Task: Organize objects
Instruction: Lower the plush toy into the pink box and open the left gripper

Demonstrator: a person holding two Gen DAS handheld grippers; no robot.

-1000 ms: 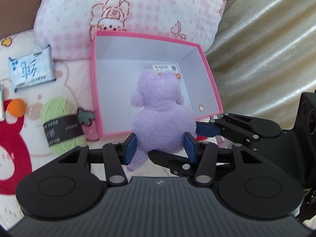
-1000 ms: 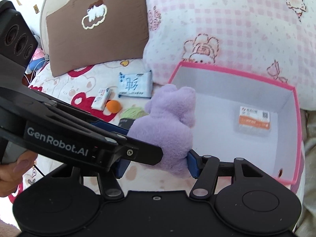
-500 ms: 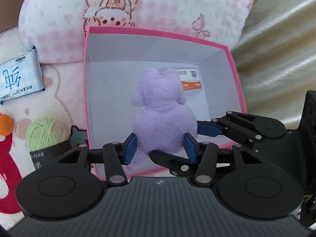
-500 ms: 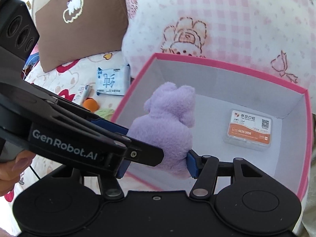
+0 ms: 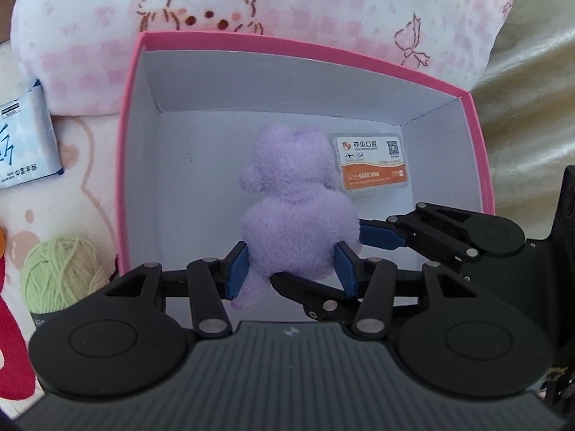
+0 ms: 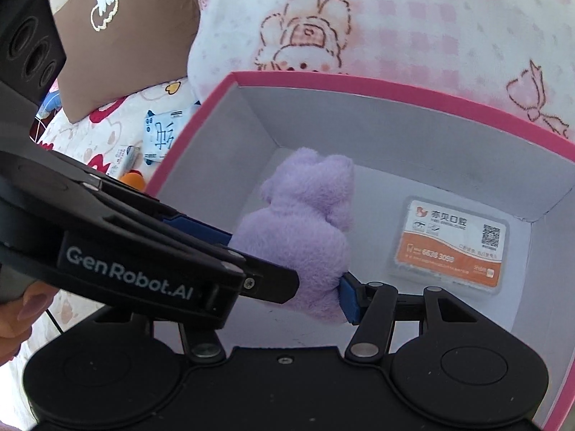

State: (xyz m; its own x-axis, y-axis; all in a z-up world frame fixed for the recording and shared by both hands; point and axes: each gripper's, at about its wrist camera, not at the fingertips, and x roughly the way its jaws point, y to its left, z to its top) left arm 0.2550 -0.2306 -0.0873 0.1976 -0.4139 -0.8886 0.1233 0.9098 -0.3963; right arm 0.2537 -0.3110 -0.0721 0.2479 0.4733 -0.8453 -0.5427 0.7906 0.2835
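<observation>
A purple plush toy (image 5: pixel 298 208) is gripped by both grippers at once and sits low inside the pink box (image 5: pixel 124 165). My left gripper (image 5: pixel 291 269) is shut on its lower body, blue pads on each side. My right gripper (image 6: pixel 287 287) is shut on the same plush (image 6: pixel 305 226), crossing the left gripper; its left pad is hidden behind the left gripper's arm. A small orange and white card case (image 5: pixel 372 165) lies on the box floor just right of the plush, also seen in the right wrist view (image 6: pixel 452 244).
A pink checked pillow (image 5: pixel 287 7) stands behind the box. Left of the box lie a green yarn ball (image 5: pixel 61 273), a blue tissue pack (image 5: pixel 21 143) and an orange ball (image 6: pixel 133 179). A brown cushion (image 6: pixel 125 32) is at far left. Beige fabric (image 5: pixel 532 107) lies to the right.
Both grippers have carried the plush forward from the box's front edge and down into the box, near the card case. Both grips are unchanged.
</observation>
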